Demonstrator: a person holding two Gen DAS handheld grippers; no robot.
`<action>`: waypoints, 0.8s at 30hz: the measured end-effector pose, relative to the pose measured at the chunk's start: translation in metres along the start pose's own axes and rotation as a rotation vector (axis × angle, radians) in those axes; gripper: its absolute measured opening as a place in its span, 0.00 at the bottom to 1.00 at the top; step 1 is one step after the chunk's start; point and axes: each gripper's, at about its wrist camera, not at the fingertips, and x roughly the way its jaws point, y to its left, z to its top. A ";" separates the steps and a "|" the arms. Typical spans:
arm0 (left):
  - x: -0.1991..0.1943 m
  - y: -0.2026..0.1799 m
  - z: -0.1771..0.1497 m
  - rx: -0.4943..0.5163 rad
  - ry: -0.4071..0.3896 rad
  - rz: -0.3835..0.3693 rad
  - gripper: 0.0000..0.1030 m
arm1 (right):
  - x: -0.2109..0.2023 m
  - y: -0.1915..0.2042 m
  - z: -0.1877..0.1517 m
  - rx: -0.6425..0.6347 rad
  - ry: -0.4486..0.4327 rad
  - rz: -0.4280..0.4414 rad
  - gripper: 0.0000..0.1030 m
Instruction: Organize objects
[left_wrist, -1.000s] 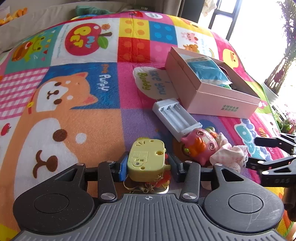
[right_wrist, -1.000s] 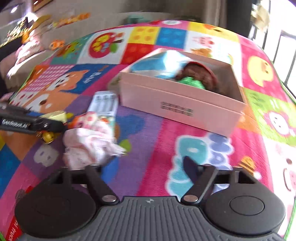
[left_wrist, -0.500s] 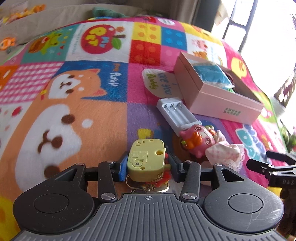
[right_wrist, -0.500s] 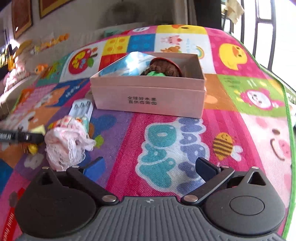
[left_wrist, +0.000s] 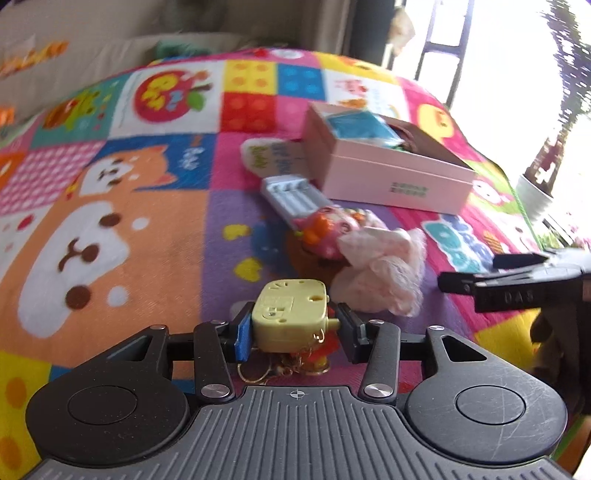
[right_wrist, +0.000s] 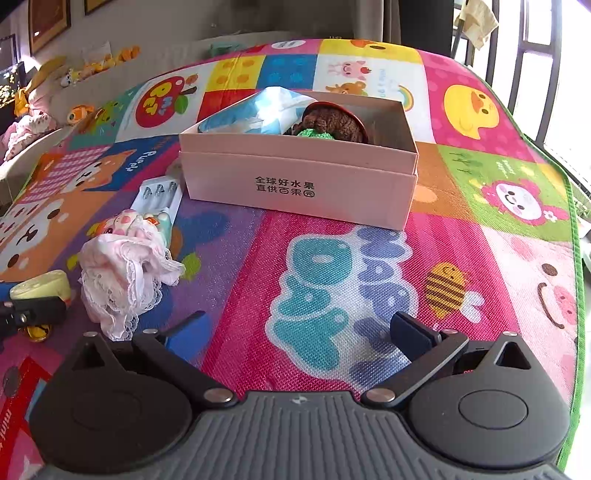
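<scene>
sitting right between your left gripper (left_wrist: 293, 334) pads is the yellow toy box (left_wrist: 290, 314), its gold trinkets dangling underneath; the jaws are easing apart, and the right pad looks just off its side while the blue left pad touches it. beyond it on the play mat (left_wrist: 155, 236) lie the pink lace cloth (left_wrist: 380, 269), the pink doll (left_wrist: 325, 230), the white battery charger (left_wrist: 293, 197) and the pink cardboard box (right_wrist: 299, 184). your right gripper (right_wrist: 301, 334) stands spread wide over bare mat, gripping nothing. the left view is blurred, and the box's contents are half hidden.
</scene>
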 end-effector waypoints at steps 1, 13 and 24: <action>0.001 -0.001 -0.002 0.017 -0.016 -0.003 0.50 | 0.000 0.000 0.000 -0.002 -0.001 -0.002 1.00; 0.004 0.007 -0.005 0.000 -0.066 -0.042 0.50 | -0.014 -0.001 0.005 0.071 -0.041 0.097 1.00; 0.004 0.009 -0.005 -0.007 -0.069 -0.048 0.50 | -0.002 0.074 0.041 0.002 0.031 0.324 0.43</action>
